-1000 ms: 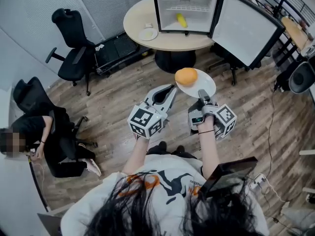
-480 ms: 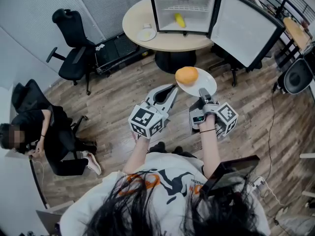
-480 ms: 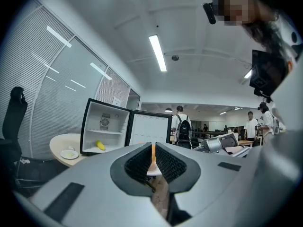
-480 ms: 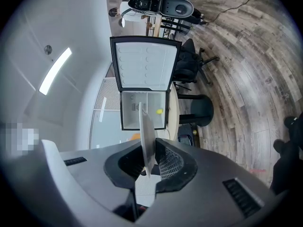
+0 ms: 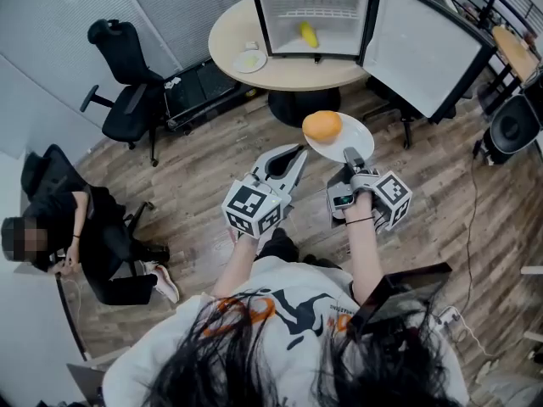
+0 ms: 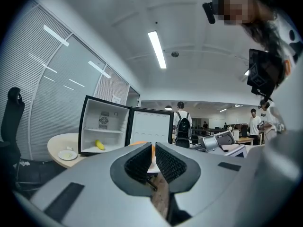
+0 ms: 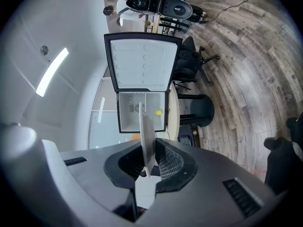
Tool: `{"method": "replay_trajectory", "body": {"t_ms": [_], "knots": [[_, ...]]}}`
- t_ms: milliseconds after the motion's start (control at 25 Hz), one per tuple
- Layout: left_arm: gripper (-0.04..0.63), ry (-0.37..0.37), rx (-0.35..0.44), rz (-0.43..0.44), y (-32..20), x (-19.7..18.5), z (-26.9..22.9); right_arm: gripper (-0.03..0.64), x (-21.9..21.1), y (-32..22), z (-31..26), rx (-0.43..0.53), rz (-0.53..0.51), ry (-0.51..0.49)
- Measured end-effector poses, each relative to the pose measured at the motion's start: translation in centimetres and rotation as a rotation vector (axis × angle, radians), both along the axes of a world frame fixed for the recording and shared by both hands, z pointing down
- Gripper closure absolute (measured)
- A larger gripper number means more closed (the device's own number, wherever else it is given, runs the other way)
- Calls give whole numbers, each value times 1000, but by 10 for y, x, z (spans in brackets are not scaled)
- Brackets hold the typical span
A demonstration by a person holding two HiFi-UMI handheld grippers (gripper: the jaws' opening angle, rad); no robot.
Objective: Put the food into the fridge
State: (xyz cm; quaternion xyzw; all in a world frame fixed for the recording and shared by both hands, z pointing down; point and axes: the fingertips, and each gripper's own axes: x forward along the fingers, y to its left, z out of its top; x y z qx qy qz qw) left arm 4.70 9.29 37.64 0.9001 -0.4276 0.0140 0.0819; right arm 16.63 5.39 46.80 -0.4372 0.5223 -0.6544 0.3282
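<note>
The left gripper (image 5: 293,156) hangs in mid-air, its jaws nearly together with nothing between them. Just right of it, the right gripper (image 5: 349,156) is clamped on the near rim of a white plate (image 5: 355,134). The round orange food (image 5: 322,126) sits on the plate's far left part. Farther off, the fridge (image 5: 339,24) stands open on the table (image 5: 233,32), with a yellow item (image 5: 310,34) inside.

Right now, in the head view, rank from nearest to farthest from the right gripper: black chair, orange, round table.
1. Orange, on the plate the right gripper holds.
2. Round table, ahead.
3. Black chair, far left.
</note>
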Motion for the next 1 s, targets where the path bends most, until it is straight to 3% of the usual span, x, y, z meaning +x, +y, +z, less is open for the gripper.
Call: {"method": "replay_trajectory", "body": {"t_ms": [600, 1000], "knots": [[563, -16, 75, 26, -6, 4, 22, 572, 1, -8, 23, 54, 1, -13], [563, 8, 51, 77, -144, -64, 14, 572, -62, -136, 18, 16, 51, -2]]}}
